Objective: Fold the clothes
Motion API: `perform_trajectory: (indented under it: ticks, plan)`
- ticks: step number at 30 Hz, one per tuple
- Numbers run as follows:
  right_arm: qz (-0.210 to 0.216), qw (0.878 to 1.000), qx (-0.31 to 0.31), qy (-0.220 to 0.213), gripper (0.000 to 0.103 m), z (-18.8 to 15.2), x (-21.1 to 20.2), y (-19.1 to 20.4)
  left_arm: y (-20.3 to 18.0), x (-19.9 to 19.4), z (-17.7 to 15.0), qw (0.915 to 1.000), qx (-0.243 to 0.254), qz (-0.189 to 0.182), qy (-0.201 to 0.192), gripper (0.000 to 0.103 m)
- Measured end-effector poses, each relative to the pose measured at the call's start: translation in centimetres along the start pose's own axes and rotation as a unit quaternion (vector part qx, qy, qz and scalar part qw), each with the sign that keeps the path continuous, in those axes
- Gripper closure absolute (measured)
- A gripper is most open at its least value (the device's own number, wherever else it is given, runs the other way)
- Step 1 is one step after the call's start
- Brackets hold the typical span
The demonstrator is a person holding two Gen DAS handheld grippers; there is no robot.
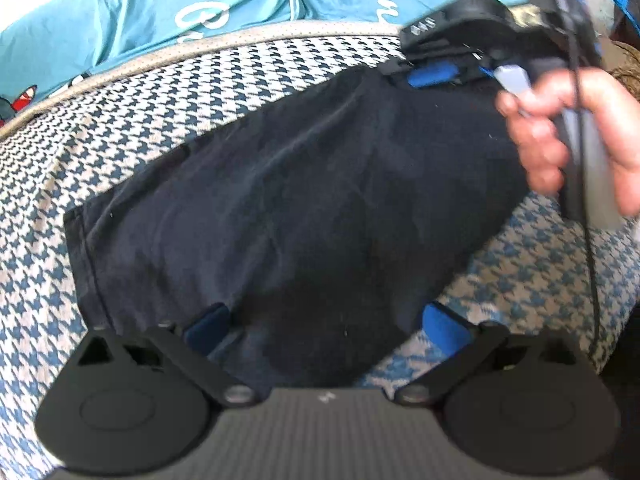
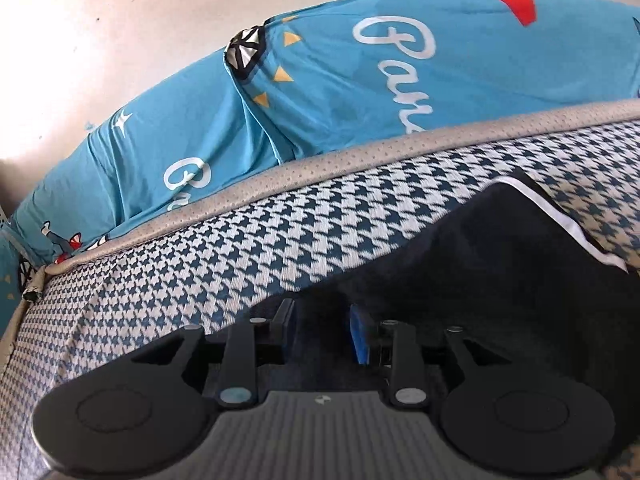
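Dark garment [image 1: 304,184] lying mid-frame on houndstooth cover [image 1: 168,92]; right gripper [image 2: 324,332] pinching its far edge, left gripper [image 1: 328,320] gaping over near edge; pinch near edge before lifting both evenly

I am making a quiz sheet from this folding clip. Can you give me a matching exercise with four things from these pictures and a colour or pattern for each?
Things:
1. garment
2. mattress cover
3. pillow
4. gripper pads

Colours or patterns:
A. bright blue
B. turquoise with white script lettering
C. dark navy, nearly black
D. blue and white houndstooth

Pairs: 1-C, 2-D, 3-B, 4-A
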State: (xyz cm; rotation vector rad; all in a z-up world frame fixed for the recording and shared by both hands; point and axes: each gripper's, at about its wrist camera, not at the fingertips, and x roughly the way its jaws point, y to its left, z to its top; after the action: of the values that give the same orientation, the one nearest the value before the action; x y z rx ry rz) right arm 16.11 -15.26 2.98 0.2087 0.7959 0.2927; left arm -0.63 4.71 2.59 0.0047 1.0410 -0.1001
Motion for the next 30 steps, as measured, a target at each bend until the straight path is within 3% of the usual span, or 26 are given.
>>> perform_trajectory:
  ticks: [9, 15, 24, 30]
  plan:
    - [-0.019, 0.999, 0.024, 0.023, 0.059, -1.9, -3.5, -1.4, -1.5, 0.4, 0.3, 0.9994, 0.016, 0.032, 0.001, 0.0]
    - [-0.036, 0.998, 0.01, 0.044, 0.059, -3.9, -4.9, -1.5, -1.3, 0.7, 0.5, 0.9989, 0.009, 0.045, -0.001, 0.0]
    - [-0.064, 0.995, -0.069, 0.046, 0.059, -7.2, -6.2, 0.3, -0.8, 1.1, 0.1, 0.9982, -0.014, 0.059, 0.002, 0.0]
    - [-0.086, 0.983, -0.156, 0.039, 0.054, -9.6, -6.1, 1.8, -0.6, 1.2, -0.8, 0.9979, -0.03, 0.058, -0.007, 0.0]
